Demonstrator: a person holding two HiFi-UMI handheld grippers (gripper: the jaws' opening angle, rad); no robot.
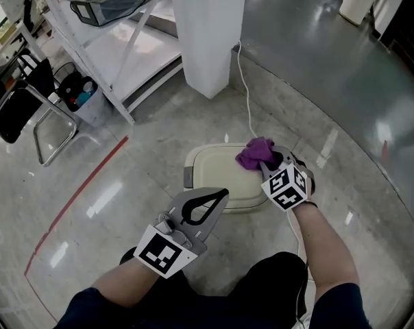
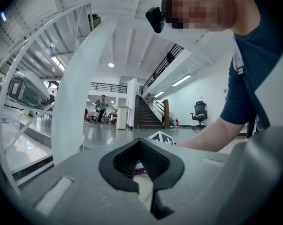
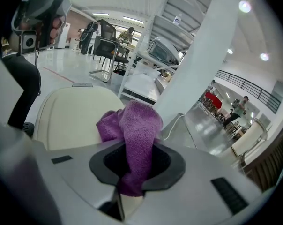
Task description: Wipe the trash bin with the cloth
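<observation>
A polished grey concrete floor (image 1: 330, 74) fills the head view, crossed at the left by a thin red line (image 1: 83, 190). A broad white pillar (image 1: 207, 26) rises at the top of the view, with a white shelving rack (image 1: 118, 53) to its left and a black chair (image 1: 22, 108) on a metal frame beyond that. The trash bin (image 1: 210, 173), low and cream-coloured with a rounded lid, stands on the floor directly in front of the person, between the pillar and the person's knees. The person's left claw (image 1: 224, 193) is held above the near edge of the lid, clenched with its tips together and grasping nothing; its own view (image 2: 141, 143) shows only a sliver of lid and a speck of purple through the loop of its black pads. The right claw (image 1: 267, 163) sits at the lid's far right corner, clenched on the cloth (image 1: 255, 153), a bunched purple rag lying on the lid there. In the right gripper view the cloth (image 3: 132, 125) runs down between the pads of the claw (image 3: 134, 165) and billows out over the cream lid of the bin (image 3: 71, 116). A thin white cable (image 1: 247, 101) trails across the floor from the pillar's foot towards the bin
</observation>
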